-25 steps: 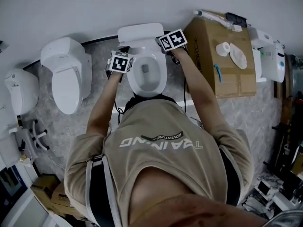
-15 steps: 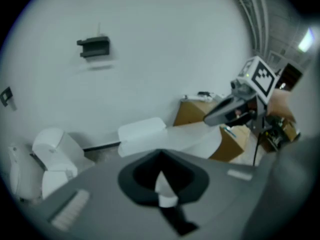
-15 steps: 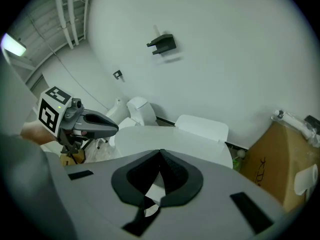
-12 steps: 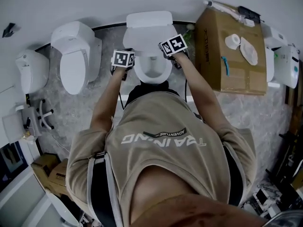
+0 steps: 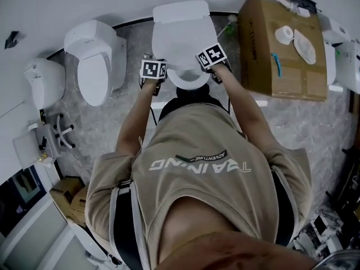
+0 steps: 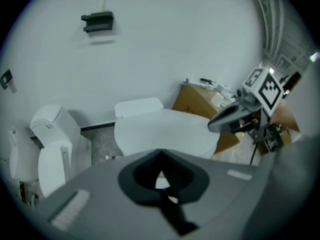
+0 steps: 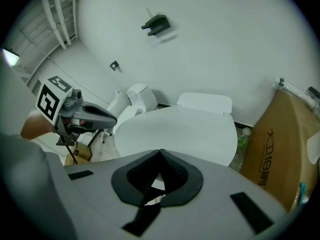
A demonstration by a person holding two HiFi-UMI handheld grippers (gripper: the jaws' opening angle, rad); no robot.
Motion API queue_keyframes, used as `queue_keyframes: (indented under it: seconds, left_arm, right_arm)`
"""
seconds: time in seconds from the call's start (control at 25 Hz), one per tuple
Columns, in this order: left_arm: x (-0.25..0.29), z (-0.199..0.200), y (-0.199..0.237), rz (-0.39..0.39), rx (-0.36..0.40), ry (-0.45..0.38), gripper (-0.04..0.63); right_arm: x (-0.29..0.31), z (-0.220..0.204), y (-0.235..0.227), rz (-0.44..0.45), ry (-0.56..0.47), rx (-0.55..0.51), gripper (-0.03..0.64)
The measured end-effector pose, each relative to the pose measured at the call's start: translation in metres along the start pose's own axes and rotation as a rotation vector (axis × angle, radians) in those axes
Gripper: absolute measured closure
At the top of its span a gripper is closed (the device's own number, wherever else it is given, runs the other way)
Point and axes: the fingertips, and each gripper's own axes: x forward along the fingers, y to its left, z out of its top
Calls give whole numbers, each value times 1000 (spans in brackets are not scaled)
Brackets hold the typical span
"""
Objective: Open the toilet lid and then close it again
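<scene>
The white toilet stands against the wall at top centre in the head view. Its lid lies low over the bowl, and only the front rim shows below it. My left gripper is at the lid's left front edge. My right gripper is at its right front edge. In the left gripper view the jaws of the left gripper are closed with a sliver of white lid between them. The right gripper looks the same at the lid.
A second toilet and a white fixture stand to the left. A large cardboard box with small items on top sits close on the right. A dark bracket hangs on the wall above.
The lid has come down from upright, with the bowl exposed, to nearly flat over the seat. Both grippers moved forward and down with it.
</scene>
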Motion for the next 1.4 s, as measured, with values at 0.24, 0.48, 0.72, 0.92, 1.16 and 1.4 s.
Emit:
queue_keyframes:
  seconds: [0.24, 0.48, 0.72, 0.92, 1.16, 1.4]
  left_arm:
    - [31, -27, 2, -57, -70, 84, 598]
    - [59, -54, -6, -105, -108, 168, 598]
    - [80, -85, -12, -128, -80, 276, 594]
    - [99, -106, -20, -147, -119, 318, 594]
    - [117, -132, -23, -124, -152, 366, 595]
    - [137, -160, -24, -103, -209, 408, 595]
  right_arm:
    - [19, -32, 1, 0, 65, 55, 606]
    - [36, -58, -1, 28, 115, 148, 606]
    - [56, -89, -3, 33, 178, 194, 606]
    - [72, -112, -8, 47, 226, 229, 606]
    - [93, -140, -12, 37, 265, 259, 606]
    - [111, -168, -15, -2, 279, 268, 606]
